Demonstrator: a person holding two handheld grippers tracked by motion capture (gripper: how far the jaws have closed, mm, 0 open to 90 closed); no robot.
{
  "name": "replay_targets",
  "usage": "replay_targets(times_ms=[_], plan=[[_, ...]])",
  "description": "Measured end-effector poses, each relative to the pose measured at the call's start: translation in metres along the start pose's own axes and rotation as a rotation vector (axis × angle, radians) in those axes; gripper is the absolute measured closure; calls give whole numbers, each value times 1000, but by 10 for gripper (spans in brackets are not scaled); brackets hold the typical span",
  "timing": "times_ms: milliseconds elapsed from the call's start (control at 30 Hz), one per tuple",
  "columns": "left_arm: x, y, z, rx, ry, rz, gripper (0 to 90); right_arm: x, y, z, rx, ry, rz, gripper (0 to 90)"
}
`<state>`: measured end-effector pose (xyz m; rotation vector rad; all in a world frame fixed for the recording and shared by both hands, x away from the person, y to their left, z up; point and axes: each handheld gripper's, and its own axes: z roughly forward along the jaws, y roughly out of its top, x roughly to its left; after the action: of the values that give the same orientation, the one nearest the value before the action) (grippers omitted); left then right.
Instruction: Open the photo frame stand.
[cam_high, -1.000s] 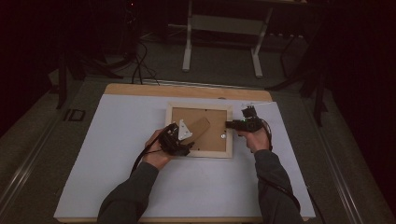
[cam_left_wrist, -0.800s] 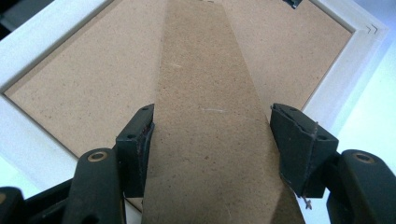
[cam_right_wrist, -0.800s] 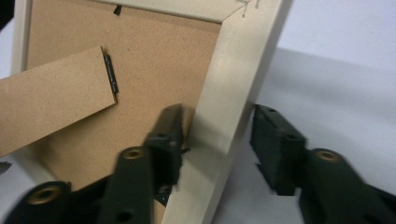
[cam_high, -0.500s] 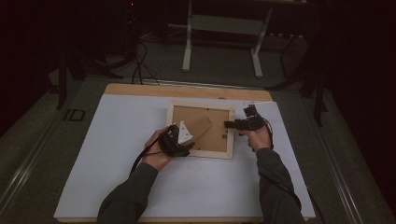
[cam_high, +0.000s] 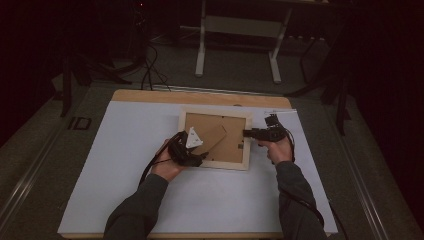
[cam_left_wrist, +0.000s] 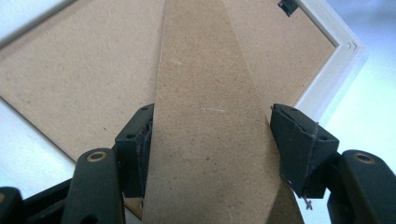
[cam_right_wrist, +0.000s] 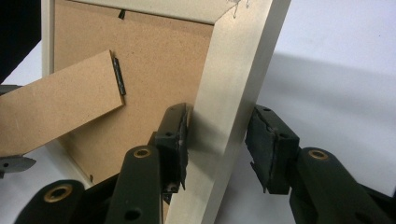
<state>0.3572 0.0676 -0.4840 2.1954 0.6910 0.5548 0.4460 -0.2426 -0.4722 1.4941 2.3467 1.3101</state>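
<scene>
**Holding a picture frame face down with both grippers**

Working at the table (cam_high: 125, 200), which is covered with a white sheet, I have the picture frame (cam_high: 216, 167) lying face down near the middle, with its brown backing board (cam_high: 227, 147) turned up.

My left gripper (cam_high: 196, 150) is at the frame's near left corner. Its jaws stand on both sides of the fold-out stand (cam_left_wrist: 205, 130), the long brown leg hinged on the backing board. In the left gripper view the leg passes between the two black pads; the left pad touches its edge, and the right pad is just at the other edge. So I grip the stand across its width.

My right gripper (cam_high: 246, 133) is at the frame's right side. Its jaws are around the pale wooden rail (cam_right_wrist: 229, 107) of the frame. They have just been closing a little. In the right gripper view the inner pad lies against the rail, but a small gap remains between the outer pad and the wood, so this grip is not pressed tight.

The stand is lifted off the board and points toward my left gripper.
</scene>
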Motion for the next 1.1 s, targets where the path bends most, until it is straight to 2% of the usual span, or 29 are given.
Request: replay_targets(times_ms=[100,167,200,233,267,333,400,433,500,633,733,800,867,900,933,967,1100], plan=[[7,0,-1,-14,-41,-65,355,1,-1,0,-9,-2,-6,585],[13,-1,-2,-32,-85,-135,343,1,-1,0,-13,-3,-8,585],[13,-1,-2,-32,-85,-135,342,1,-1,-1,-14,-3,-9,585],[18,-2,-3,-41,-125,-187,342,1,-1,-1,-14,-5,-13,585],[18,-2,-3,-41,-125,-187,342,1,-1,-1,-14,-5,-13,585],[22,-3,-2,-10,-158,-223,343,2,-2,-1,-17,-3,-18,585],[23,-4,-1,0,-169,-233,334,2,-2,-2,-18,-5,-18,585],[25,-5,2,27,-191,-259,333,3,-2,-2,-19,-5,-19,585],[26,-6,5,44,-226,-283,332,3,-2,-2,-22,-6,-21,585],[26,-7,9,80,-252,-281,331,3,-2,-2,-26,-7,-25,585],[26,-8,10,83,-268,-289,342,4,-2,-3,-26,-6,-31,585],[26,-7,9,83,-263,-285,402,4,-2,-3,-26,-6,-33,585],[26,-7,8,81,-256,-271,472,5,-2,-4,-30,-9,-41,586],[26,-7,6,86,-248,-247,489,6,-2,-4,-31,-9,-45,586],[26,-7,6,86,-248,-247,498,6,-2,-5,-32,-11,-48,586],[24,-7,5,87,-247,-224,507,7,-2,-5,-35,-12,-53,587],[20,-4,4,84,-232,-179,529,10,0,-6,-40,-23,-70,591]])
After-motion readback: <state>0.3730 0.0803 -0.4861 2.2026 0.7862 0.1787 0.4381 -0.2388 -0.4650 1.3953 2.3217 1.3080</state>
